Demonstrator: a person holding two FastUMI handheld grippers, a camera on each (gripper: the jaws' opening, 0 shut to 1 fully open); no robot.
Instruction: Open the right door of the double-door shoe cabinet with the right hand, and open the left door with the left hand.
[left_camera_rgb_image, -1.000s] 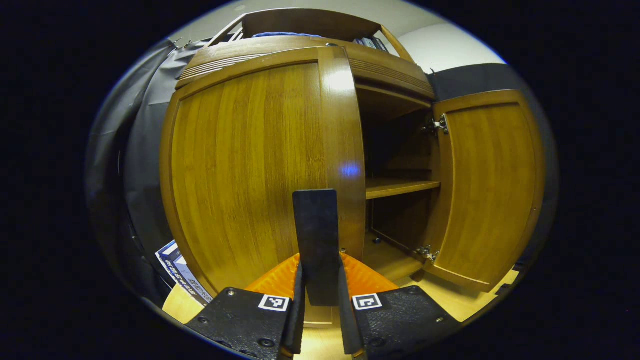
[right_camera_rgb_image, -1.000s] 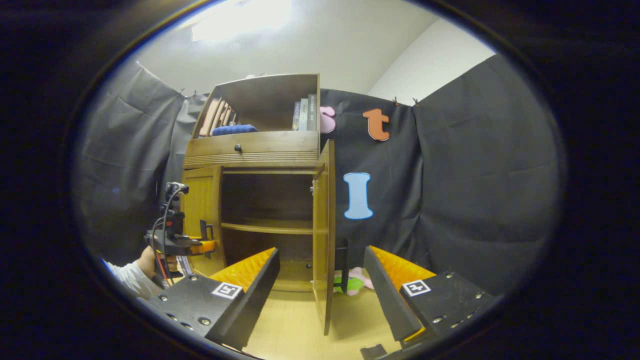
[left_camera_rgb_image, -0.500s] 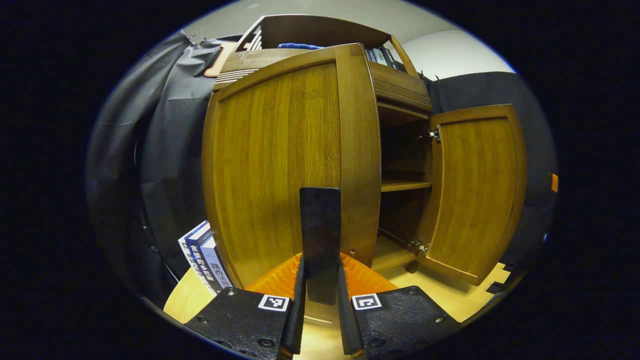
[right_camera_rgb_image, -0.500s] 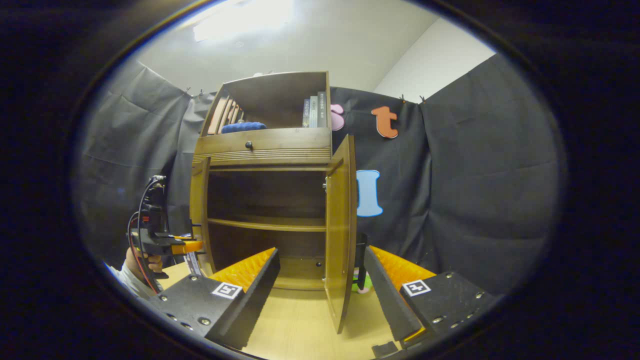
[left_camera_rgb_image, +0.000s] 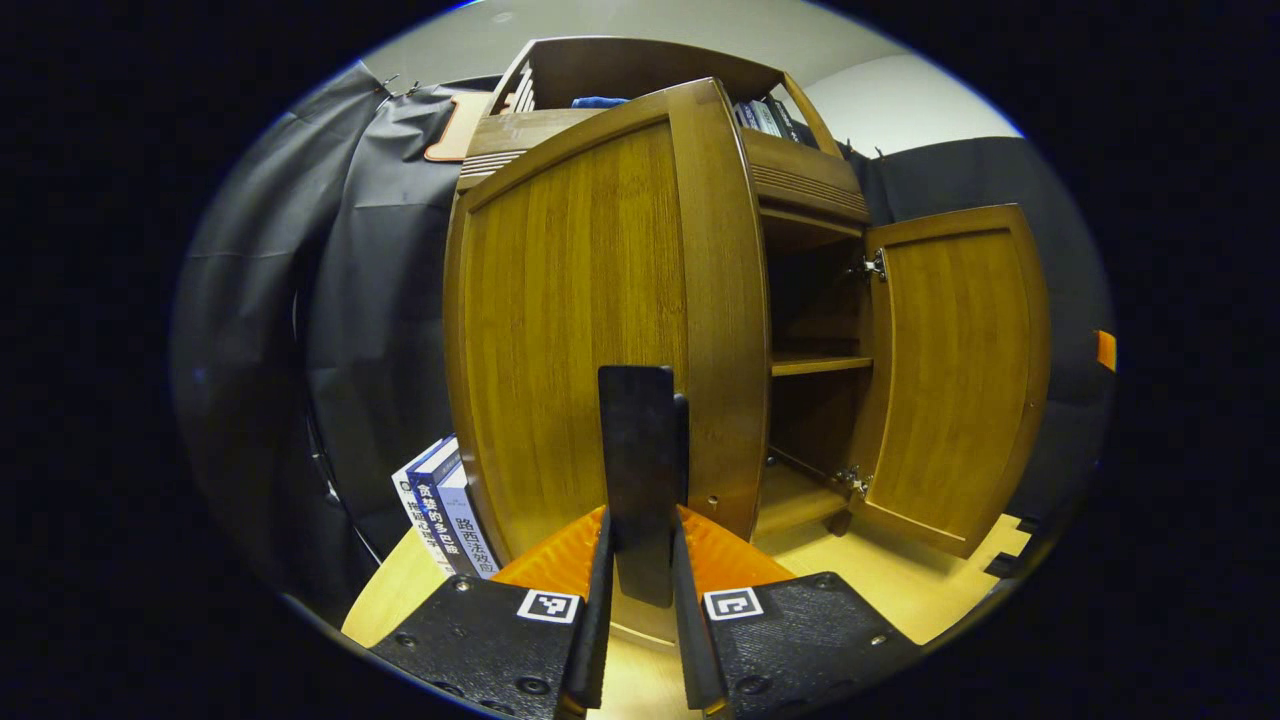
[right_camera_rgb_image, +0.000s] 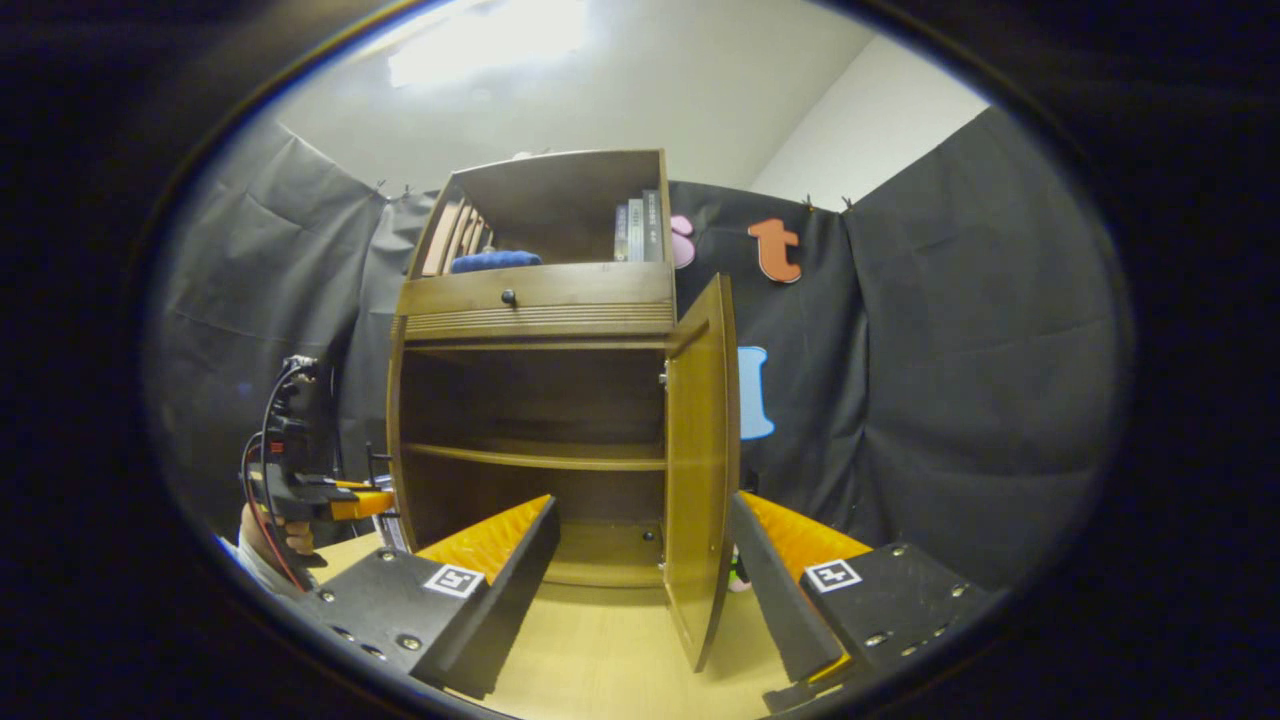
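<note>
Jaws of my left gripper (left_camera_rgb_image: 640, 560) are clamped on the dark handle (left_camera_rgb_image: 642, 450) of the left door (left_camera_rgb_image: 590, 320), which stands swung outward. My right gripper (right_camera_rgb_image: 640, 580) has its jaws spread wide, holding nothing, near the opened right door (right_camera_rgb_image: 700, 470). Books (left_camera_rgb_image: 440, 510) lean left of the shoe cabinet (right_camera_rgb_image: 530, 300).

Pretty dim and warm overall, light's coming from a blown-out ceiling patch (right_camera_rgb_image: 480, 40) at the top of the right gripper view, cabinet (right_camera_rgb_image: 540, 400) inside sits in deep shadow, and fisheye bends everything hard toward the edges
</note>
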